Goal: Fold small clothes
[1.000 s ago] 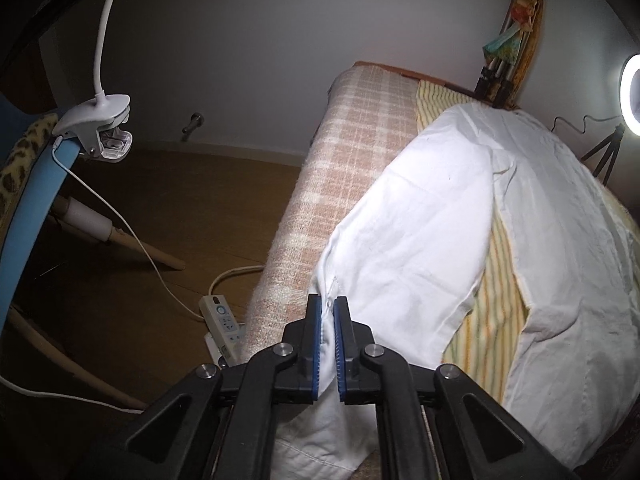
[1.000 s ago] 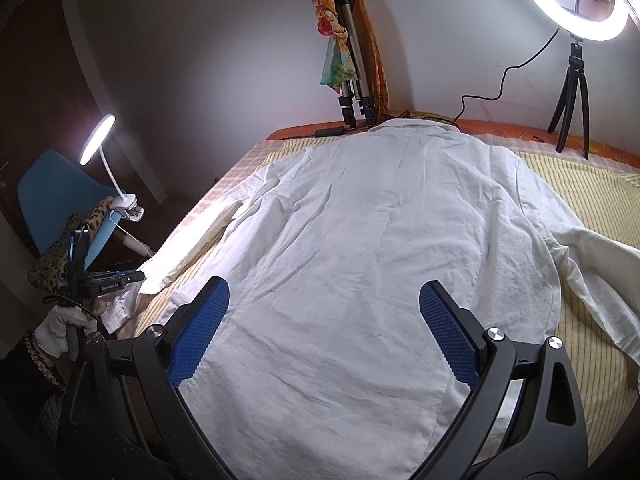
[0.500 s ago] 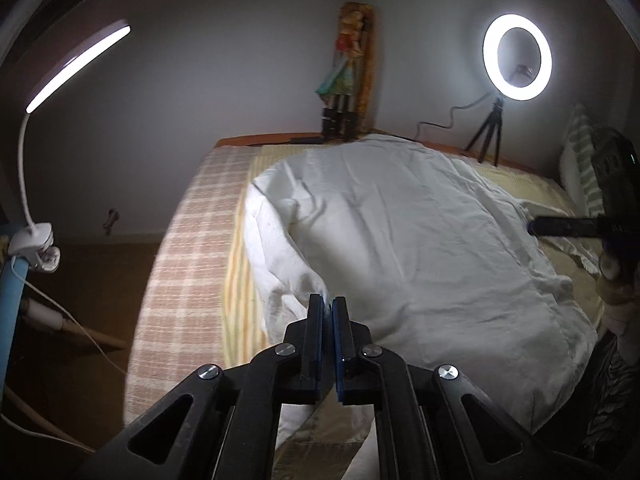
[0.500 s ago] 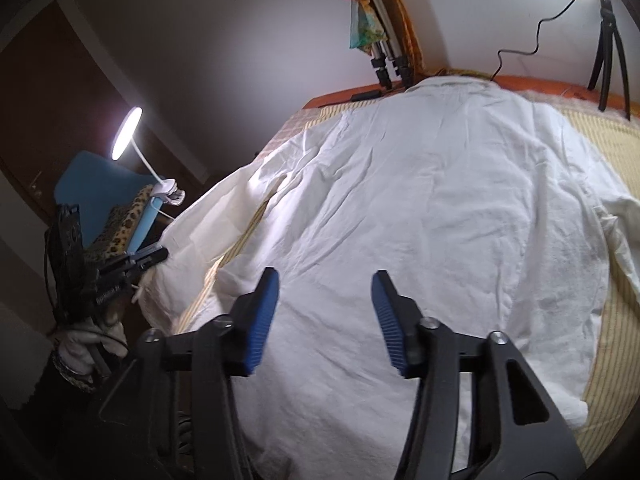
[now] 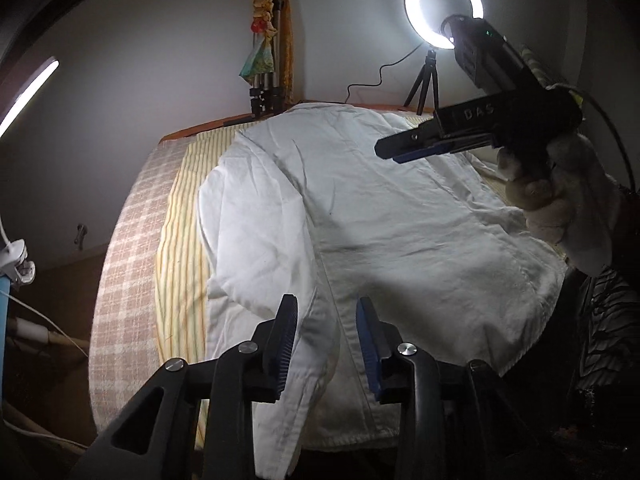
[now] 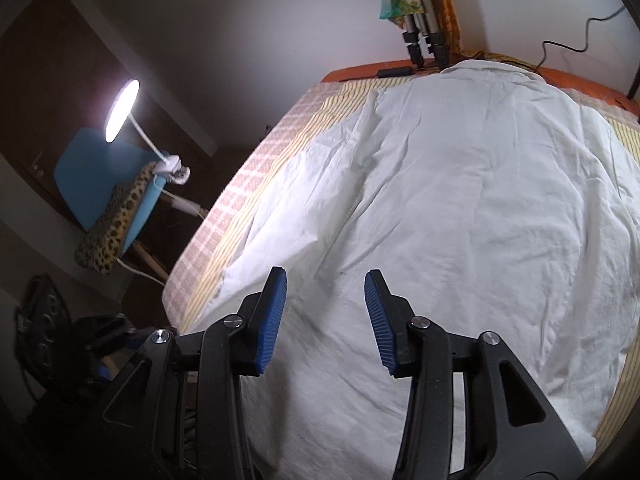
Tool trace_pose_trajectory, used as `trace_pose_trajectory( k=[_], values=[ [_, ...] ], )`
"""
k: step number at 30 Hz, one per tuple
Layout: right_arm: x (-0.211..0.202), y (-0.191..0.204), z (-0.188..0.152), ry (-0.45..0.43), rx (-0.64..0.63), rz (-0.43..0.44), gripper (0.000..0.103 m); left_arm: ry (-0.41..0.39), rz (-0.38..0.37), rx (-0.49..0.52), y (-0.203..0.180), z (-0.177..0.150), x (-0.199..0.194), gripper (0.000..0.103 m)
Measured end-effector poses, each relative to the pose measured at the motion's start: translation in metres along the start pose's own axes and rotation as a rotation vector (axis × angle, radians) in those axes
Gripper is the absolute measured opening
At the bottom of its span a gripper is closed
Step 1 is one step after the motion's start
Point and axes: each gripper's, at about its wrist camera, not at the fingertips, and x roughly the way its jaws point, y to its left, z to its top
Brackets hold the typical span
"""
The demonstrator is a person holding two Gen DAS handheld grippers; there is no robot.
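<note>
Hovering with both jaws apart and empty, my left hand-held gripper (image 5: 326,334) and right hand-held gripper (image 6: 325,312) sit over the shirt (image 5: 360,220) on the bed (image 5: 132,272); the folded sleeve (image 5: 256,248) may slide off the edge

White shirt's (image 6: 460,208) near hem behind right hand-held gripper (image 6: 325,312), right side cropped.

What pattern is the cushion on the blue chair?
Leopard print cushion, clearest in the right wrist view.
</note>
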Motion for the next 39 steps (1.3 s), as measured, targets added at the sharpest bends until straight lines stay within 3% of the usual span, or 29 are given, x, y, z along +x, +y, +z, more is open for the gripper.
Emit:
trace_pose_trajectory(
  k=[5, 9, 12, 14, 18, 21, 25, 28, 31, 34, 36, 39],
  values=[
    [0.013, 0.019, -0.006, 0.027, -0.046, 0.026, 0.044, -0.031, 0.023, -0.162, 0.030, -0.028, -0.030, 0.030],
    [0.028, 0.047, -0.006, 0.042, -0.110, 0.050, 0.044, -0.004, 0.054, -0.206, 0.037, -0.043, -0.025, 0.030],
    [0.040, 0.063, -0.009, 0.078, -0.124, 0.059, 0.044, 0.032, 0.059, -0.171, 0.034, -0.047, -0.008, 0.040],
    [0.042, 0.068, -0.013, 0.095, -0.123, 0.055, 0.045, 0.048, 0.072, -0.148, 0.032, -0.047, 0.003, 0.055],
    [0.049, 0.066, -0.023, 0.140, -0.094, 0.031, 0.052, 0.086, -0.031, -0.185, 0.033, -0.048, 0.018, 0.058],
    [0.053, 0.058, -0.029, 0.166, -0.056, 0.024, 0.052, 0.127, -0.129, -0.230, 0.029, -0.051, 0.024, 0.051],
    [0.051, 0.066, -0.036, 0.157, -0.147, -0.050, 0.052, 0.105, -0.135, -0.250, 0.024, -0.054, 0.011, 0.046],
    [0.044, 0.079, -0.034, 0.125, -0.190, 0.005, 0.052, 0.065, -0.100, -0.336, 0.037, -0.060, 0.001, 0.046],
    [0.051, 0.097, -0.027, 0.145, -0.214, 0.102, 0.052, 0.097, -0.188, -0.415, 0.034, -0.069, 0.011, 0.046],
    [0.071, 0.102, -0.026, 0.226, -0.204, 0.163, 0.052, 0.108, -0.290, -0.406, 0.007, -0.072, 0.020, 0.046],
    [0.086, 0.094, -0.030, 0.295, -0.216, 0.095, 0.052, 0.120, -0.337, -0.358, -0.016, -0.072, 0.022, 0.046],
    [0.091, 0.084, -0.035, 0.336, -0.275, -0.052, 0.052, 0.104, -0.293, -0.290, -0.033, -0.071, 0.011, 0.044]
  ],
)
